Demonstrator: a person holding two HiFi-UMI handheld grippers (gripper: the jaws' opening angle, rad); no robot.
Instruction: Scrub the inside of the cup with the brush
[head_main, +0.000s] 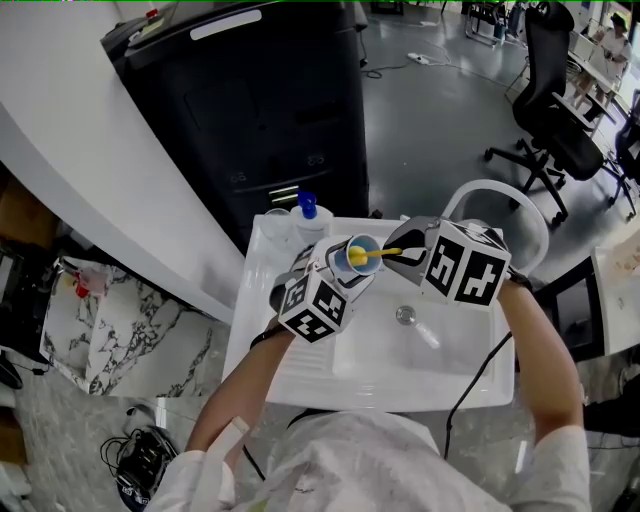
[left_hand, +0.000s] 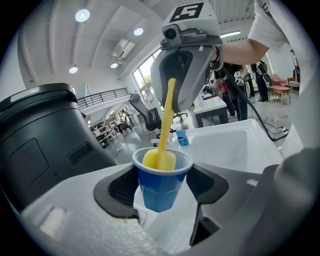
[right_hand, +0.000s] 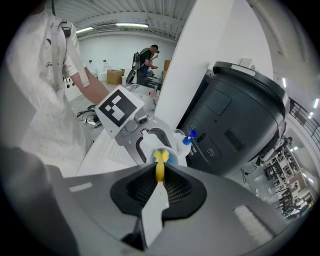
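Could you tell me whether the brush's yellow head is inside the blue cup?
Yes, the brush has its yellow head down inside the blue cup.

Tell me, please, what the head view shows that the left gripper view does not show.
Only the head view: the drain, an office chair on the floor, and the person's forearms.
Only the left gripper view: the ceiling lights, and the pads of the left gripper pressing the sides of the blue cup.
Both: the cup, the yellow brush with its head inside it, the right gripper holding the handle, the white sink and the black bin.
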